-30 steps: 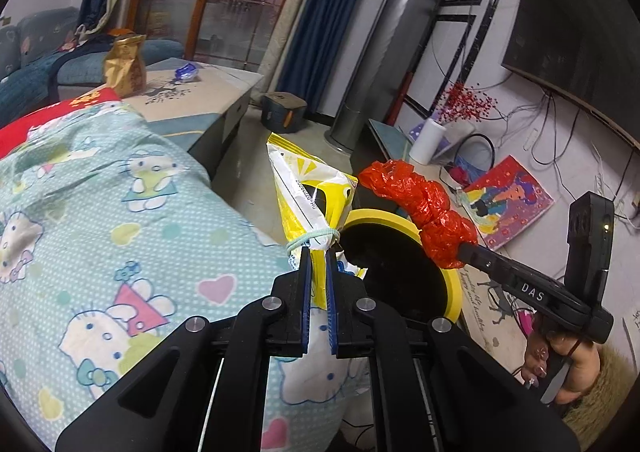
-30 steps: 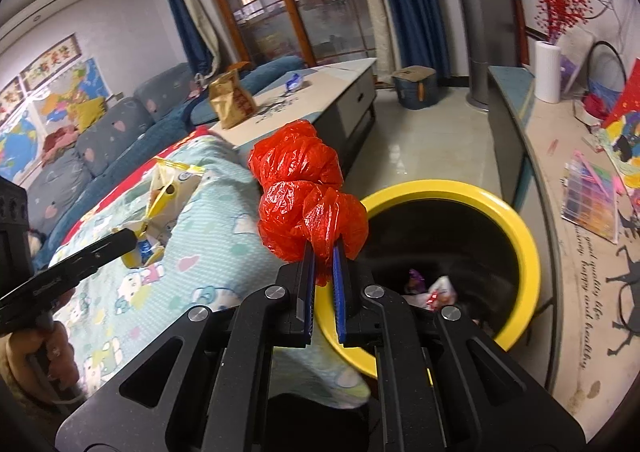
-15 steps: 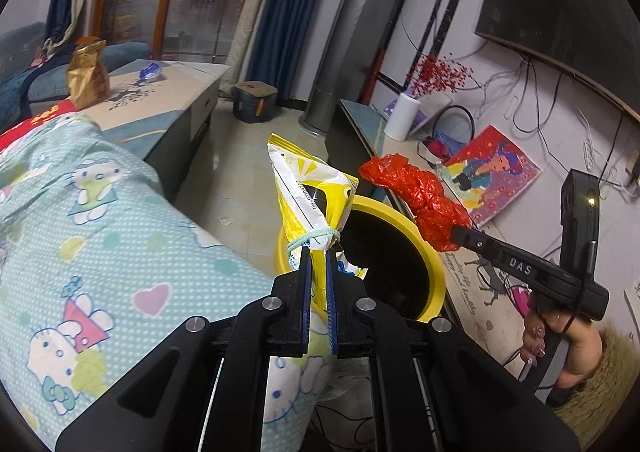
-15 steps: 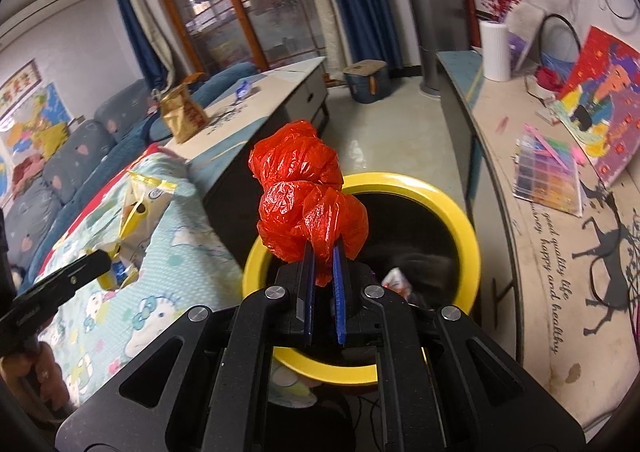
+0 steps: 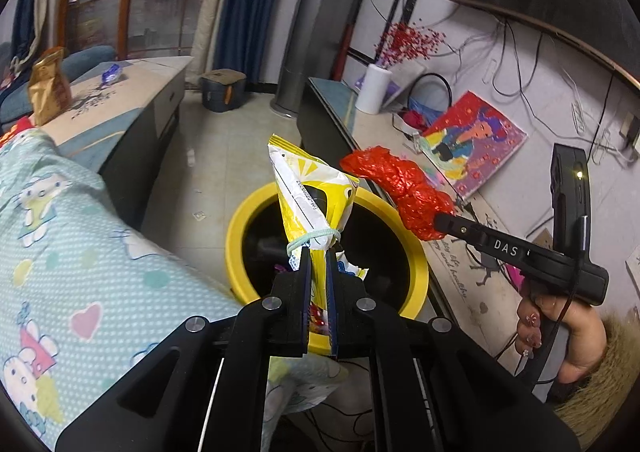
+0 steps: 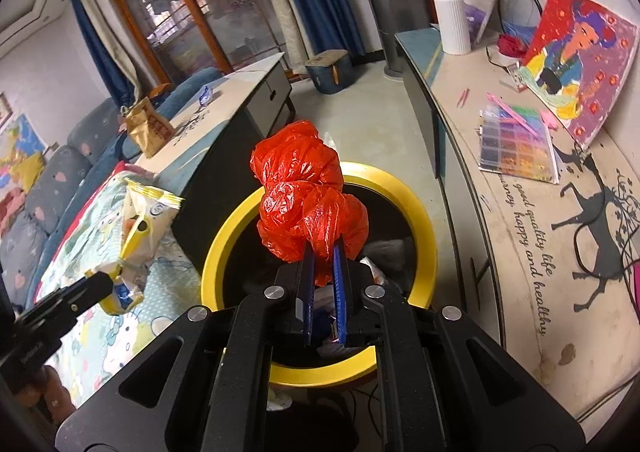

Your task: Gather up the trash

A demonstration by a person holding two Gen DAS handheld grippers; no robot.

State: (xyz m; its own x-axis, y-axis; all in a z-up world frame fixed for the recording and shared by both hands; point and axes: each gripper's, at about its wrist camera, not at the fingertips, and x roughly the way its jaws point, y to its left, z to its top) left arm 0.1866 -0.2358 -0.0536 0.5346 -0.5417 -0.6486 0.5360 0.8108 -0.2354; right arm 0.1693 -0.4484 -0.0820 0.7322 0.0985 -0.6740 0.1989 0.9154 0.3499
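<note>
Nearest in the left wrist view, the left gripper (image 5: 318,272) is clenched on the tied neck of a yellow snack bag (image 5: 310,200), just below the pale elastic band (image 5: 314,240) that cinches it. Gripping at the band keeps the bag closed and upright, so nothing spills. In the right wrist view, the right gripper (image 6: 323,272) pinches the lower fold of a crumpled red plastic bag (image 6: 306,200), whose bulk stands above the jaws. A bunched fold gives the flat fingers something firm to hold.

Just beyond both loads stands the yellow-rimmed bin (image 6: 416,204), its dark opening already holding some wrappers (image 6: 372,272). Both bags appear to hang over or near its mouth, the red one more centrally; the likely purpose is a drop straight in on release.

To the left lies a patterned blanket (image 5: 80,252). Farther off are a low table (image 5: 128,92) bearing a gold bag (image 5: 48,84), and on the right a long counter (image 6: 520,212) with a painting (image 6: 580,64).
</note>
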